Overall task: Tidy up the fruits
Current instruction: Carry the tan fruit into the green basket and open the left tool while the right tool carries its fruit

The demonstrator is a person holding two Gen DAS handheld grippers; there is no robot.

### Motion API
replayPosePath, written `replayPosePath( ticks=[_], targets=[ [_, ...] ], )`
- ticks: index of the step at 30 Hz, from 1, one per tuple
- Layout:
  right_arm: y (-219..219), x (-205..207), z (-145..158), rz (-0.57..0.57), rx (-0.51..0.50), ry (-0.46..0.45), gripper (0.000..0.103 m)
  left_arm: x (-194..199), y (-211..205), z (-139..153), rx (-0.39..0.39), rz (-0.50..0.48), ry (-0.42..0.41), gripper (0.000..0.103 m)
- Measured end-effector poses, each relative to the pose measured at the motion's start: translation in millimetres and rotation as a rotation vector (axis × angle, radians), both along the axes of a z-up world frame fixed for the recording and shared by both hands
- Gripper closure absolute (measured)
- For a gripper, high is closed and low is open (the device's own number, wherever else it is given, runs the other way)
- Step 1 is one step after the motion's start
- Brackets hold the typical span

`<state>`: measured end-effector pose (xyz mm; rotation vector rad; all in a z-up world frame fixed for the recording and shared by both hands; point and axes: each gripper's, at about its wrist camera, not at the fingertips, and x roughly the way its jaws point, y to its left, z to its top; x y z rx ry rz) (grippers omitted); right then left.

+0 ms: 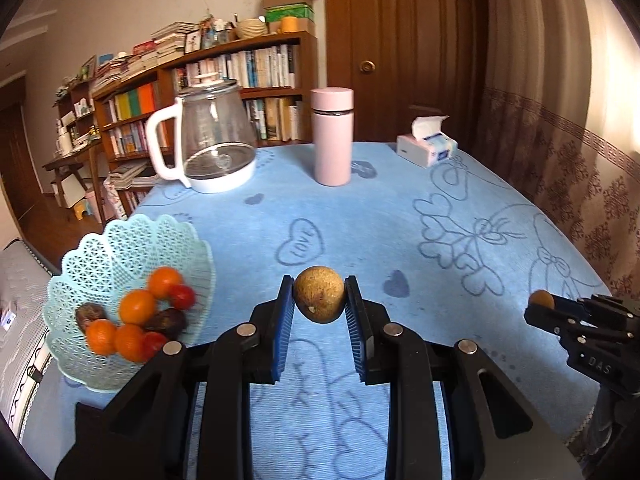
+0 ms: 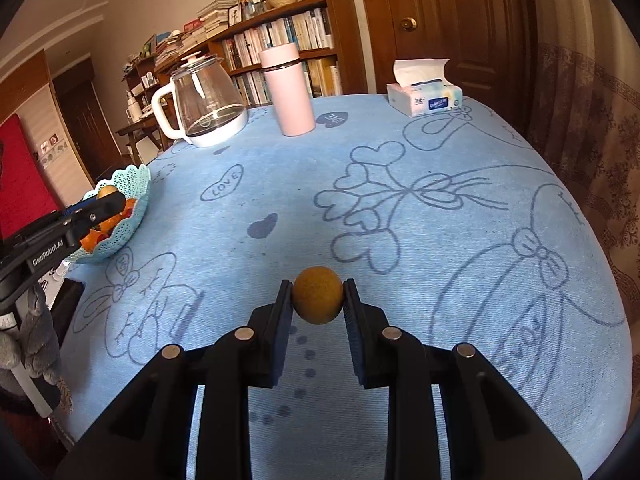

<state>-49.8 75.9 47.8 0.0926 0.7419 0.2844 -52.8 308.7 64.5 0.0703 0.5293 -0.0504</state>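
Left wrist: basket [image 1: 100, 248] overhangs table edge; tablecloth [image 1: 360, 216] open.

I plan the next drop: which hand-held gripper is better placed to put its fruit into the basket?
Left. The left hand-held gripper holds its brown fruit beside the basket; the right one is farther away.

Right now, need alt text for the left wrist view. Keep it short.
The left gripper holds a small round brown fruit between its fingers above a blue tablecloth. To its left sits a mint lattice basket of orange, red and dark fruits; a glass kettle, pink bottle and tissue box stand behind.
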Motion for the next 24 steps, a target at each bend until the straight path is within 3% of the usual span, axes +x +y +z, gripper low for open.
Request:
replayPosePath(
  ticks=[8, 24],
  targets=[
    [29, 5, 4, 0.039, 0.018, -0.004, 0.077, 1, 44, 15, 0.011, 0.118, -0.059, 0.077],
    [102, 18, 17, 0.178, -0.027, -0.021, 0.077, 24, 116, 10, -0.032, 0.297, -0.031, 0.077]
  ],
)
